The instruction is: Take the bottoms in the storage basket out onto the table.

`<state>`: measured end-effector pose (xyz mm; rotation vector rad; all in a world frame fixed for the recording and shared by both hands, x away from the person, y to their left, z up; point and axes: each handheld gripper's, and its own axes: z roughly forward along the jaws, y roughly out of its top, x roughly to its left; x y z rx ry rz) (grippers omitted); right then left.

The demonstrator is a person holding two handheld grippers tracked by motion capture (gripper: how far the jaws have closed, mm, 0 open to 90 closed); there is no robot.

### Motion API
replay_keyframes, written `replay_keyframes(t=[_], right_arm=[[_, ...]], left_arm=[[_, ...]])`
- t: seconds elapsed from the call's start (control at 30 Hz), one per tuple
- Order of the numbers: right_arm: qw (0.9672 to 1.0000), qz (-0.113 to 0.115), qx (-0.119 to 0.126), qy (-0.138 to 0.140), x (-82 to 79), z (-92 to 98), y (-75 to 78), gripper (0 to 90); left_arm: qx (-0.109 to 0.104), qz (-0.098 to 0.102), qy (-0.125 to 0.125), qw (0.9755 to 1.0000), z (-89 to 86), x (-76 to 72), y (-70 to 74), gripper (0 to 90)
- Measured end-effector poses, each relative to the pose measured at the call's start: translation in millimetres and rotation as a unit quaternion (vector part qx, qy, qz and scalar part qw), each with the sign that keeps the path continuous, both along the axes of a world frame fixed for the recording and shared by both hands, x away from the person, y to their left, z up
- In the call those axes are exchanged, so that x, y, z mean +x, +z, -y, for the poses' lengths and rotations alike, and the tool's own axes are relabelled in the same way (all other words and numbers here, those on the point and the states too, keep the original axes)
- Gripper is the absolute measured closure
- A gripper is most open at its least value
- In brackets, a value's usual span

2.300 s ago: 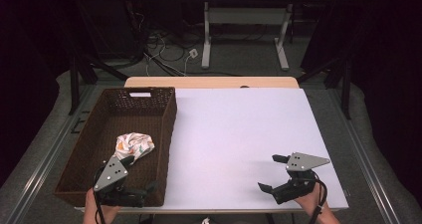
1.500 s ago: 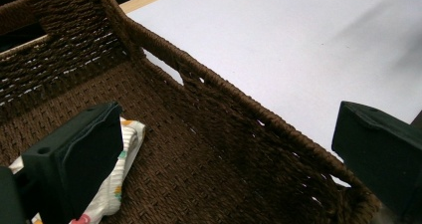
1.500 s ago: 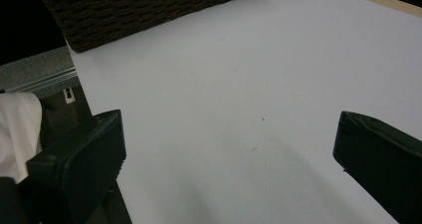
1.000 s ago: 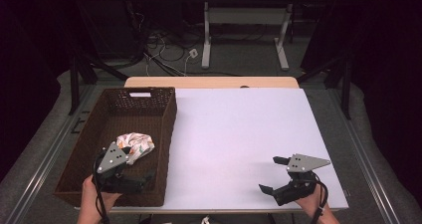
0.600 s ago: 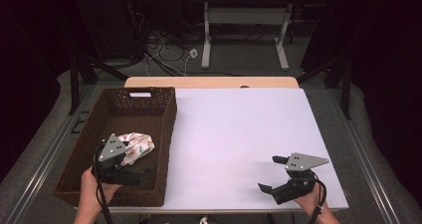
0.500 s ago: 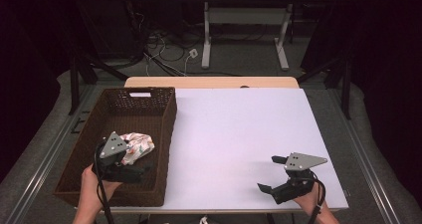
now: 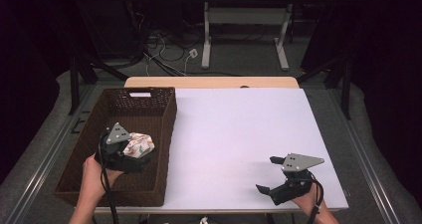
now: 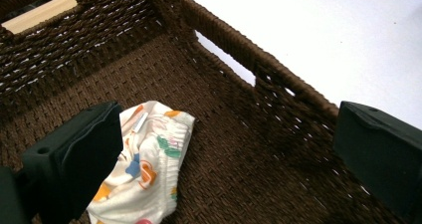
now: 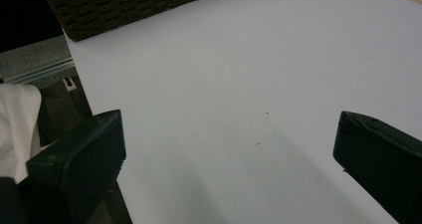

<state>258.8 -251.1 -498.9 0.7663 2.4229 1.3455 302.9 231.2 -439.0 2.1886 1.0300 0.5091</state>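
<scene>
A crumpled white cloth (image 7: 138, 145) with colourful prints lies on the floor of a dark brown woven basket (image 7: 168, 134) at the table's left. My left gripper (image 7: 142, 157) hangs inside the basket just over the cloth, open. In the left gripper view the cloth (image 8: 144, 174) lies beside the left jaw, partly hidden by it, and the basket wall (image 8: 259, 59) with its handle slot runs behind. My right gripper (image 7: 266, 174) rests open near the front right of the white table top (image 7: 239, 129), with nothing between its jaws (image 9: 229, 139).
The basket's corner (image 9: 124, 5) and the table's front edge appear in the right gripper view. Beyond the table's far wooden edge (image 7: 209, 82) stand desk legs and cables on the floor.
My left gripper has moved forward from the basket's near end to the cloth. The right gripper has stayed put.
</scene>
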Motion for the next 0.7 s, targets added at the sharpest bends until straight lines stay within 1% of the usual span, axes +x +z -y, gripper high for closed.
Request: replay_keyframes(t=[0.03,0.07,0.1,0.13,0.17,0.2,0.23,0.27,0.3,0.33,0.4,0.43,0.47,0.53,0.6,0.63,0.67,0.7], right_arm=[[1.0000,0.000,0.000,-0.004,-0.5,0.3,0.3,0.0],[1.0000,0.001,0.001,-0.004,-0.6,0.4,0.6,0.0],[1.0000,0.000,0.002,-0.004,-0.7,0.3,0.6,0.0],[1.0000,0.002,0.000,-0.002,-0.5,0.2,0.5,0.0],[1.0000,0.000,0.000,-0.001,-0.6,-0.2,0.5,0.0],[1.0000,0.000,-0.001,0.000,-0.7,-0.5,0.4,0.0],[1.0000,-0.002,-0.002,0.000,-0.8,-0.4,0.5,0.0],[1.0000,-0.002,-0.002,0.001,-0.6,-0.1,0.2,0.0],[1.0000,-0.003,-0.002,0.001,-0.5,0.4,-0.1,0.0],[1.0000,-0.005,-0.001,-0.002,-1.3,0.6,-0.2,0.0],[1.0000,0.000,-0.003,-0.003,-1.9,1.3,0.6,0.0],[1.0000,0.000,-0.001,-0.003,-2.3,1.3,0.8,0.0],[1.0000,0.000,-0.001,-0.003,-2.3,1.3,0.8,0.0],[1.0000,-0.002,-0.001,-0.003,-2.4,1.4,0.6,0.0],[1.0000,-0.001,-0.002,-0.003,-2.1,1.4,0.5,0.0],[1.0000,0.000,-0.004,-0.004,-2.1,1.4,0.7,0.0],[1.0000,-0.004,-0.002,-0.004,-2.3,1.0,0.4,0.0],[1.0000,-0.003,-0.003,-0.003,-2.1,1.0,0.4,0.0]], left_arm=[[0.006,0.000,0.001,1.0000,-0.6,2.3,-0.2,0.0],[0.006,-0.002,0.002,1.0000,-1.0,4.5,-0.9,0.0],[0.005,-0.006,0.004,1.0000,-2.4,7.8,-1.5,0.0],[0.010,-0.011,0.006,0.9999,-3.5,9.8,-1.2,0.0],[0.010,-0.011,0.006,0.9999,-3.5,9.8,-1.2,0.0],[0.012,-0.008,0.011,0.9998,-5.3,12.9,-1.9,0.0],[0.012,-0.014,0.007,0.9998,-6.7,14.6,-1.7,0.1],[0.012,-0.014,0.007,0.9998,-6.7,14.6,-1.7,0.1],[0.010,-0.012,0.012,0.9998,-7.4,16.1,-2.6,0.1],[0.014,-0.016,0.013,0.9997,-9.6,19.7,-2.6,0.1],[0.011,-0.019,0.015,0.9996,-10.0,21.4,-3.3,0.1],[0.014,-0.017,0.017,0.9996,-11.5,24.9,-3.6,0.1],[0.014,-0.017,0.017,0.9996,-11.5,24.9,-3.6,0.1],[0.014,-0.023,0.017,0.9995,-12.3,28.0,-4.2,0.1],[0.023,-0.030,0.017,0.9991,-13.3,30.9,-4.7,0.0],[0.025,-0.027,0.024,0.9990,-13.4,32.4,-6.2,0.0],[0.028,-0.033,0.023,0.9988,-14.0,33.8,-6.3,0.0],[0.028,-0.032,0.025,0.9988,-14.6,35.1,-6.7,0.0]])
